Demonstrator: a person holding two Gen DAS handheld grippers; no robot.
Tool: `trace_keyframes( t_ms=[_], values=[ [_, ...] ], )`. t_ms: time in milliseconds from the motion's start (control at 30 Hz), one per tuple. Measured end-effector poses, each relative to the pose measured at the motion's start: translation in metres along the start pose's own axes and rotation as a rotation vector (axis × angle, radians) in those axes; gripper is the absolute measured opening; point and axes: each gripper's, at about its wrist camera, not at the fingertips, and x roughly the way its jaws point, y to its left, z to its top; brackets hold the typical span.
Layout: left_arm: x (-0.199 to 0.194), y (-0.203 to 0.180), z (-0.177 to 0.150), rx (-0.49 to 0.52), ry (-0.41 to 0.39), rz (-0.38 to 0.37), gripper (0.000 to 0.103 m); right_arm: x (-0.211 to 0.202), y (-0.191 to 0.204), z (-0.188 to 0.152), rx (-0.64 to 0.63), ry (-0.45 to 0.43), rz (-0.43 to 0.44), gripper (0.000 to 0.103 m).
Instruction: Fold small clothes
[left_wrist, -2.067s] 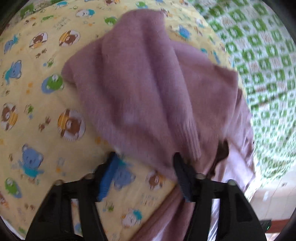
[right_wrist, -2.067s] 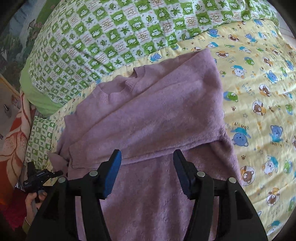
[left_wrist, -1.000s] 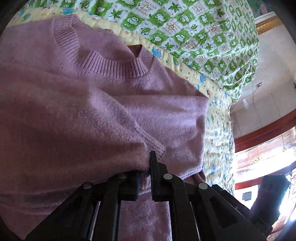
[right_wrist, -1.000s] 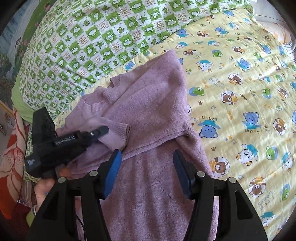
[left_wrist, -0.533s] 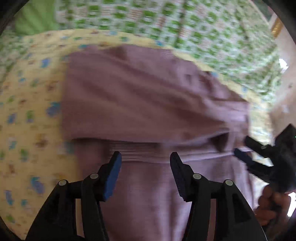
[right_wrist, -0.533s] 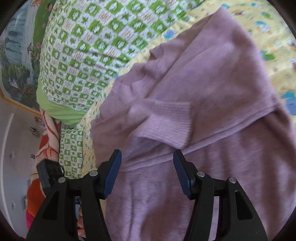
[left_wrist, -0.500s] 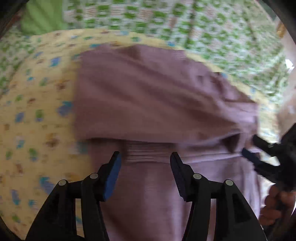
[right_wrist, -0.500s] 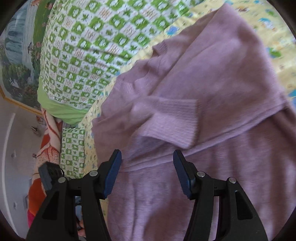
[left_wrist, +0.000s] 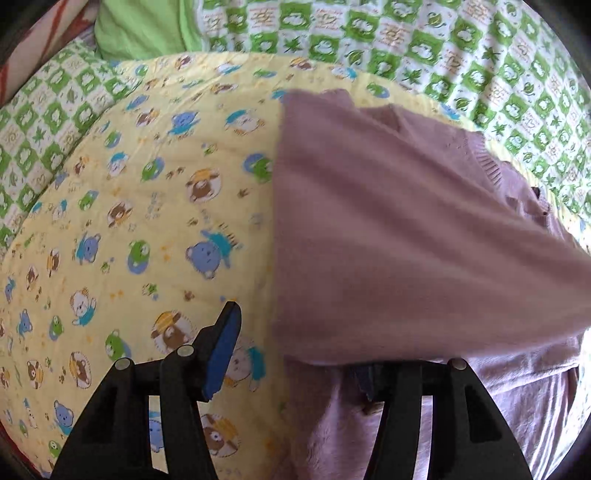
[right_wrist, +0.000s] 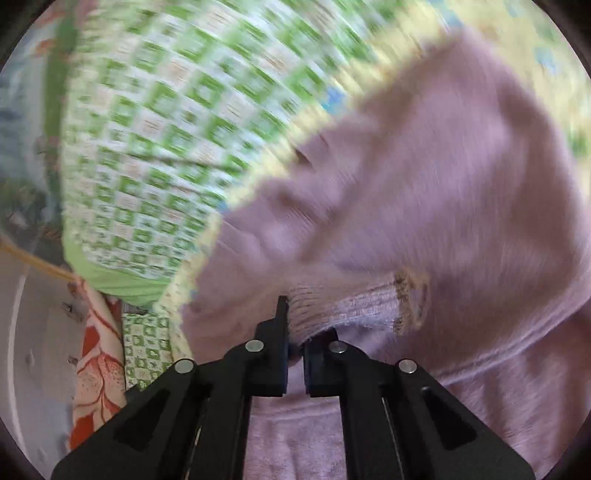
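My right gripper (right_wrist: 294, 345) has just snapped onto the fuzzy mauve sweater's (left_wrist: 406, 236) ribbed cuff (right_wrist: 347, 306); left gripper (left_wrist: 295, 354) spread.

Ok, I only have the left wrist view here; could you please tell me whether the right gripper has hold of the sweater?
Observer: Yes. The right gripper has its jaws shut on the ribbed sleeve cuff of the purple sweater.
Operator: Thank you. Where on the cuff is the grip?
Observer: At one end; the rest of the cuff runs off to the right of the jaws in the right wrist view.
Operator: And what is beside the bed on that side?
Observer: An orange floral cloth shows at the lower left, below the green checked quilt.
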Motion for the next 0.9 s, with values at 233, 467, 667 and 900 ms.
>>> trace_keyframes(
  t_ms=[233,467,667,900],
  values=[
    [0.003,-0.011,0.007,-0.035,-0.022,-0.016,0.052,-0.080,0.007,0.039,-0.178,-0.160,-0.042,0.007],
    [-0.012,0.000,-0.008,-0.110,-0.057,0.003,0.040,-0.063,-0.060,0.024,-0.122,-0.056,-0.159,0.007],
    [-0.008,0.020,-0.018,-0.206,-0.036,-0.010,0.037,-0.059,-0.038,0.021,-0.271,-0.051,-0.131,0.007],
    [0.004,0.027,-0.026,-0.230,-0.019,-0.028,0.037,-0.045,-0.028,0.021,-0.418,-0.024,-0.142,0.007]
  ],
)
